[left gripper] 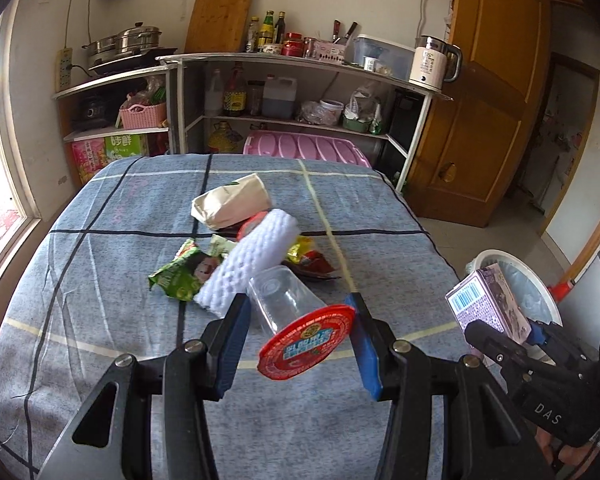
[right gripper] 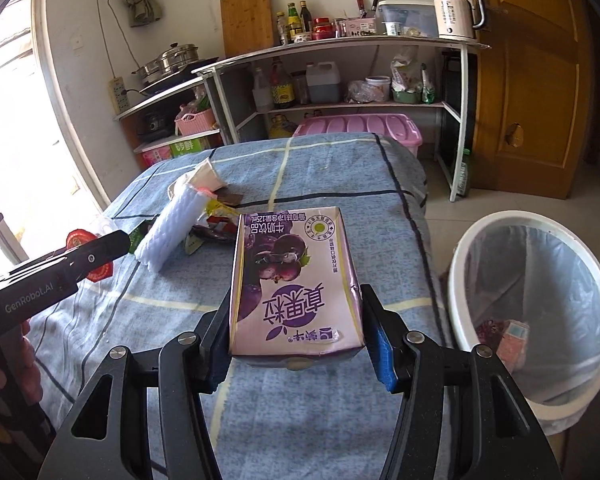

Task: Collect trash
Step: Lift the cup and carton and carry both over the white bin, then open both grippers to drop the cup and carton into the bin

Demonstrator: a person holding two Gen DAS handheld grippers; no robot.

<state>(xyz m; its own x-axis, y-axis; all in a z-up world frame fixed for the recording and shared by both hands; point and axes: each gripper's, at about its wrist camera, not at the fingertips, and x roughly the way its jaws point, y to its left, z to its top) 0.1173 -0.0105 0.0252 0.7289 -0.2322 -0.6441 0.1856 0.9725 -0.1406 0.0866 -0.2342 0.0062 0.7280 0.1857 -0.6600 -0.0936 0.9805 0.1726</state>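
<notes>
While the left gripper (left gripper: 298, 334) has its jaws closed on a clear plastic cup (left gripper: 288, 300) by its loose red foil lid, over the plaid desk (left gripper: 100, 280), the cup may twist free and fall short of the lined trash bin (right gripper: 472, 240). The right gripper (right gripper: 296, 340) clamps a purple milk carton (right gripper: 292, 280) beside the bin; releasing early drops it on the floor. Wrappers (left gripper: 180, 276) remain left of the bin.

left tongs (left gripper: 298, 340) clamped, right tongs (right gripper: 298, 336) clamped

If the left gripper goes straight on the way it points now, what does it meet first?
Probably the white foam sleeve, lying on the table just beyond the cup held by the left gripper. Depth is unclear.
</notes>
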